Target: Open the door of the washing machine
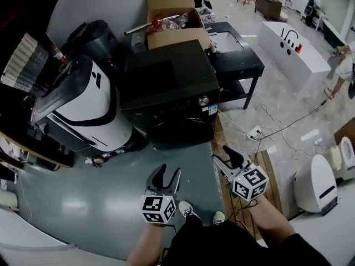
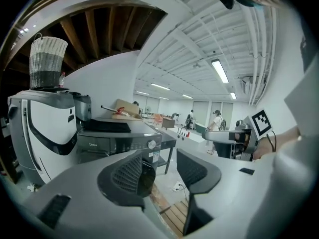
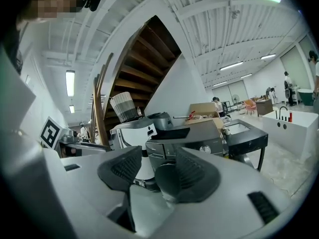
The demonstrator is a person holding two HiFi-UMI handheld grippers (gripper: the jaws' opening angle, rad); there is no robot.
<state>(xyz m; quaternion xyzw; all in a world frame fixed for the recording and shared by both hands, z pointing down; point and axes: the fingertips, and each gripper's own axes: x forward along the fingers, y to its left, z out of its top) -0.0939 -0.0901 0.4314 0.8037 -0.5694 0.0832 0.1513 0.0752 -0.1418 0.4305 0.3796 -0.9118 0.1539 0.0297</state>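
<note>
Left gripper (image 1: 165, 174) and right gripper (image 1: 226, 158) hang low by the person's feet, each with its jaws spread apart and empty. Ahead, well apart from both, the black washing machine (image 1: 172, 87) stands on the green floor (image 1: 100, 204), its round dark door (image 1: 178, 131) shut on the front. "Midea" (image 2: 94, 143) reads on its panel, left of the knob (image 1: 203, 100). A white sticker (image 1: 213, 111) beneath the knob is too small to read. Beside it stands a black desk (image 1: 238, 62).
</note>
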